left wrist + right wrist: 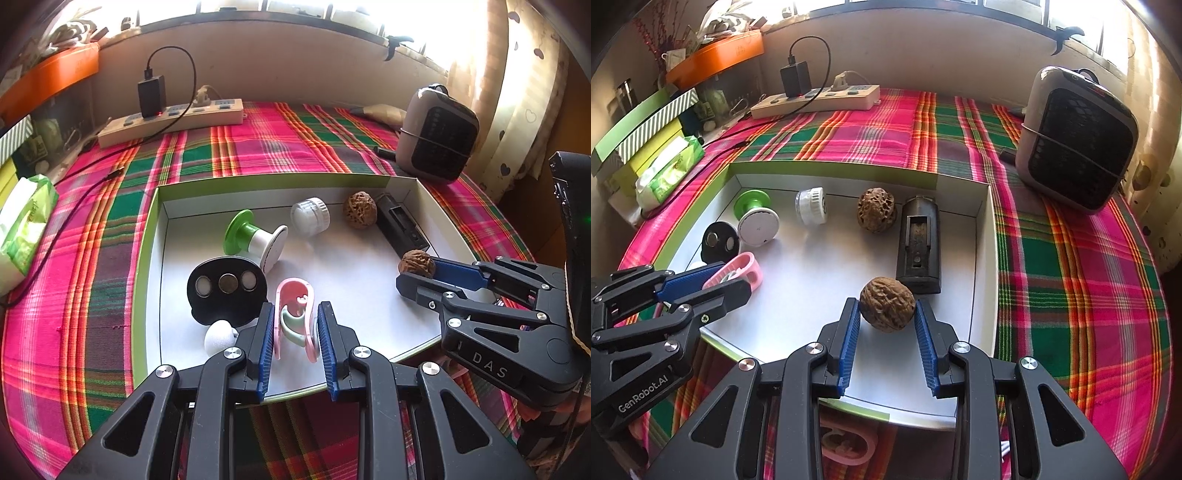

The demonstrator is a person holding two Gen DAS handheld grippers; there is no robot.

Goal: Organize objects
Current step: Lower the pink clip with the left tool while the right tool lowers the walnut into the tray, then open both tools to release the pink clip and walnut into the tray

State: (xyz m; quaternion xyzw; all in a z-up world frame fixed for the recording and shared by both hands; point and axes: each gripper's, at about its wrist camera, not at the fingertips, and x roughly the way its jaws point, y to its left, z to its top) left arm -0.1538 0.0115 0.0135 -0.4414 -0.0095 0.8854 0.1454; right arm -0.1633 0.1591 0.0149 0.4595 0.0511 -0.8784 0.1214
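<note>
2 grips are set: the left gripper (295, 328) clamps the pink clip (294, 317), the right gripper (886, 317) a walnut (887, 304); each should be released squarely, toward 12 o'clock, inside the box (984, 236).

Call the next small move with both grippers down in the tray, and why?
Probably lift both straight up a little. The left gripper is shut on the pink clip and the right gripper is shut on the near walnut, both low over the tray floor. The black case sits close behind the walnut, so rising first should avoid knocking it.
</note>
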